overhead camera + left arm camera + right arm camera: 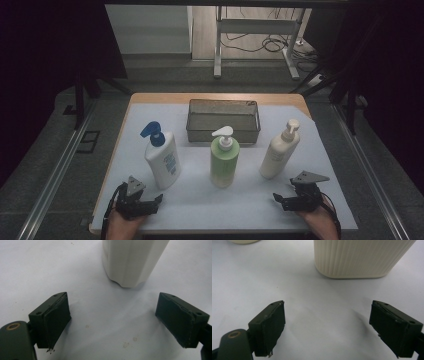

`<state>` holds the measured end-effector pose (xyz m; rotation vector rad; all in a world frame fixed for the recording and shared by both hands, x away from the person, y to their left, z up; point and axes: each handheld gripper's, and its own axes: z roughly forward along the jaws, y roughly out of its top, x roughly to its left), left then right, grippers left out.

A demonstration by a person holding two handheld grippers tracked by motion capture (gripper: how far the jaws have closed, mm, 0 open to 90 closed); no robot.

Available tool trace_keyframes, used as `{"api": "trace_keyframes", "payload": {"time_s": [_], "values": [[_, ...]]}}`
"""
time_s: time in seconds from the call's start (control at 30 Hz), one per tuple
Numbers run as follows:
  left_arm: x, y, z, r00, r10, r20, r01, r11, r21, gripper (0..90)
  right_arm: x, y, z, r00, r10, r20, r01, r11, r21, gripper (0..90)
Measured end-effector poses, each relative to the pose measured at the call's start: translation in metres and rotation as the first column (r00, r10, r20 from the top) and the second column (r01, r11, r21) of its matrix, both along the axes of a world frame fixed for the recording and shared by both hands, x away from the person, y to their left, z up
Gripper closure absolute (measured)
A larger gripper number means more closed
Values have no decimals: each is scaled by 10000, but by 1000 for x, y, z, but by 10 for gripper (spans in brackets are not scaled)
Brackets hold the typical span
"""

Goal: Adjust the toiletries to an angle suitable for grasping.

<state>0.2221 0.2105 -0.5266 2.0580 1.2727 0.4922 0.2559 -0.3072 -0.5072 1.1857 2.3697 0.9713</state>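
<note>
You are resting both grippers, left point(159, 199) and right point(278, 199), jaws apart and empty, while 3 bottles point(224, 156) are standing before the basket point(223, 131), none moved in yet.

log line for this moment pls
left tongs: open, empty, near blue-cap bottle | right tongs: open, empty, near cream bottle | green bottle: upright | basket: behind bottles

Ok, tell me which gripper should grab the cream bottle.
Right. The right gripper sits open just below the cream bottle, whose ribbed base stands straight ahead of its jaws. The left gripper faces the blue-pump bottle, across the green bottle.
</note>
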Motion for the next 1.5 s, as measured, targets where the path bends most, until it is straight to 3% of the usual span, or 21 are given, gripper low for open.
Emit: {"api": "trace_keyframes", "payload": {"time_s": [0.33, 0.53, 0.77, 0.97, 1.1, 1.17, 1.23, 1.5], "values": [[0, 0, 0, 10000, 3, 10, -3, 10000, -18, 119, 3, -10, 9, 10000, -42, -1, 42, 9998, 192, 141], [0, 0, 0, 10000, 3, 16, -3, 10000, -20, 119, 3, -8, 13, 10000, 15, 4, -15, 9997, 258, 207], [0, 0, 0, 10000, 10, 24, -10, 10000, -18, 119, 6, -5, 21, 9996, 246, 131, -251, 9991, 346, 340], [0, 0, 0, 10000, 11, 27, -11, 10000, -17, 119, 14, -14, 28, 9997, 115, 237, -125, 9990, 436, 514], [0, 0, 0, 10000, 10, 29, -10, 10000, -21, 119, 18, -17, 29, 9997, 39, 230, -47, 9993, 368, 573], [0, 0, 0, 10000, 11, 28, -11, 10000, -20, 119, 20, -18, 30, 9997, 99, 234, -113, 9981, 602, 652], [0, 0, 0, 10000, 8, 28, -8, 10000, -22, 119, 19, -15, 31, 9992, 221, 339, -243, 9977, 639, 726], [0, 0, 0, 10000, 13, 33, -13, 10000, -22, 119, 19, 2, 38, 9966, 480, 670, -529, 9959, 734, 866]]}}
